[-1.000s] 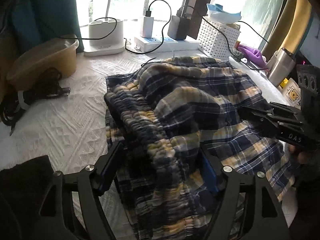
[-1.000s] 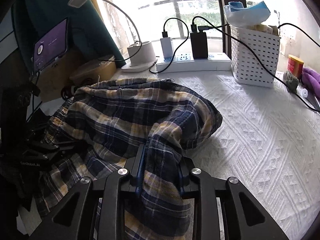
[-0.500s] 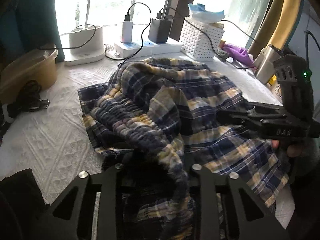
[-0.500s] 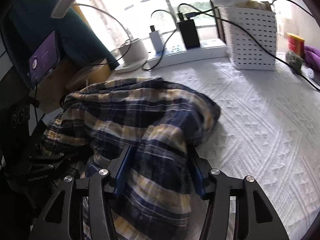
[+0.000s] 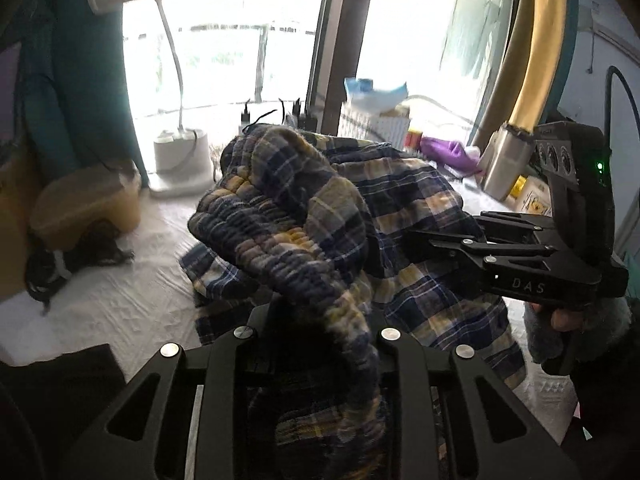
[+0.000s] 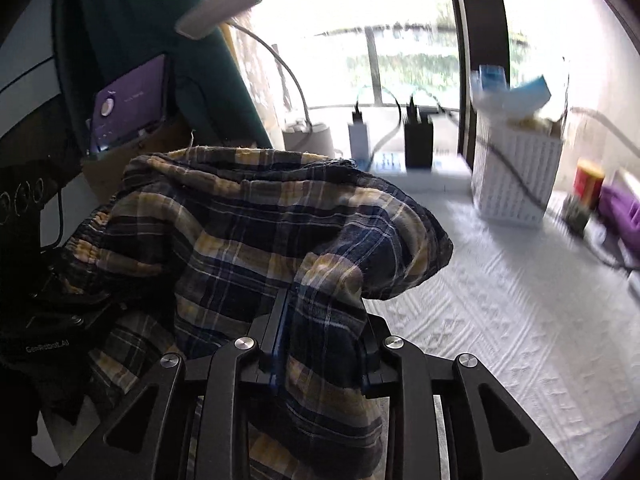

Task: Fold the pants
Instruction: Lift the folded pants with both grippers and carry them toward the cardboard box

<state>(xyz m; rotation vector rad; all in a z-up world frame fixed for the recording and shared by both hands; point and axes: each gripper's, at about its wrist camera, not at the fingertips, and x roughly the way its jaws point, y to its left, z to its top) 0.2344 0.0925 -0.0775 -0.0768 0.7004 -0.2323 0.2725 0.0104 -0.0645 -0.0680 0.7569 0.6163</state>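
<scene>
on the white textured tabletop (image 6: 520,320) by the window, the plaid pants (image 5: 360,216) sit as one rumpled mound, part of the cloth on the cover and part hanging from my two grippers. my left gripper (image 5: 320,320) has just been closing and its jaws now pinch a bunch of fabric at the gathered elastic waistband (image 5: 280,248), which runs up and away from my jaws like a rope. my right gripper (image 6: 320,328) has also just been closing after a brief loosening, and it now clamps a thick fold of the plaid cloth between its blue-lined jaws; in the left wrist view i see it reaching into the pile from the side.

as for the fold itself, i judge it barely begun. no leg lies flat, no edge is lined up with another, and the cloth is bulged and twisted over itself. what is done is only the grasp: both ends i need are in hand and raised off the tabletop. what is left is nearly all of it: spreading the garment out, laying it smooth, bringing one leg over the other, then doubling it lengthwise.

behind the pile stand a lamp base (image 5: 182,152), a power strip (image 6: 408,168) with chargers and a white basket (image 6: 516,176), near enough that a wide swing of the cloth could catch their cables.
</scene>
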